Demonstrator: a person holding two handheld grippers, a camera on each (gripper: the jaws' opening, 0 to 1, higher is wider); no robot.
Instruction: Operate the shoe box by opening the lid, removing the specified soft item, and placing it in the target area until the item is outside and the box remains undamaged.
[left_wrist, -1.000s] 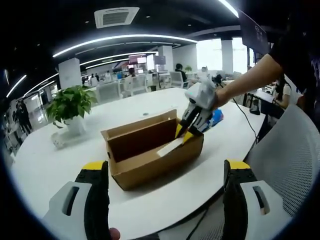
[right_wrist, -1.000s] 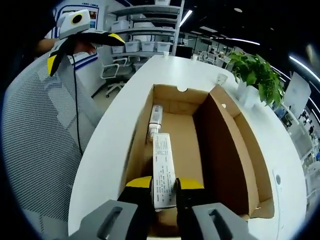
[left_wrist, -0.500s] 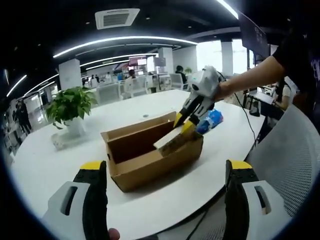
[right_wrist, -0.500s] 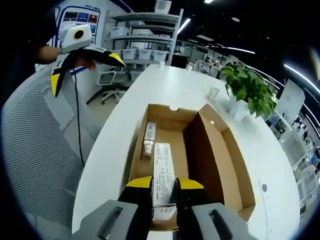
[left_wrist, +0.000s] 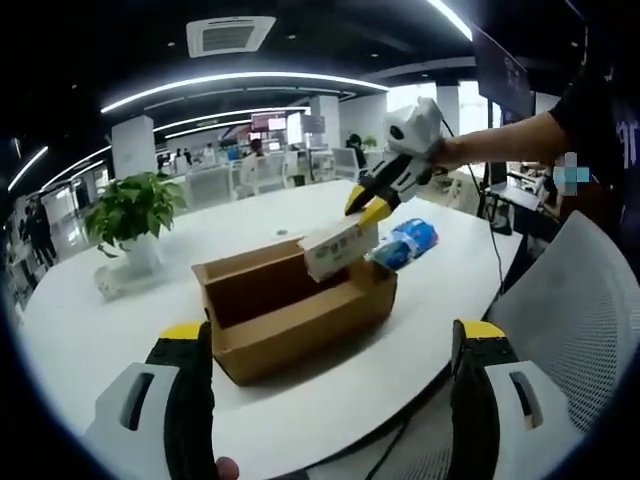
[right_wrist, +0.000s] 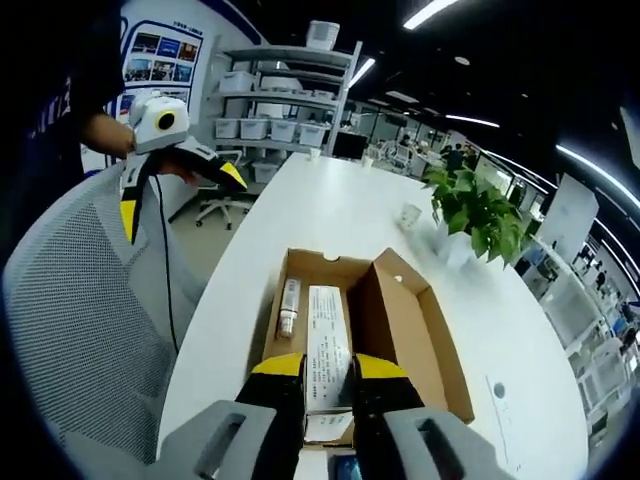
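Lifting a white labelled carton (right_wrist: 327, 345) clear of the open shoe box (left_wrist: 290, 310), the right hand-held gripper (right_wrist: 327, 372) clamps it above the white bench (left_wrist: 90, 330); the left hand-held gripper (left_wrist: 330, 345) waits spread; next, carry it to the target area.

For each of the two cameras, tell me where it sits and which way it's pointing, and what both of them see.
Left gripper view: rides on the left tongs, held back from the white table, looking level across it at the open cardboard box; the right tongs lift a white carton above the box, and the person's forearm shows.
Right gripper view: rides on the right tongs, looking down into the box; its jaws clamp the carton, with the left tongs beside a mesh chair.
Shared: box, carton, table, potted plant.
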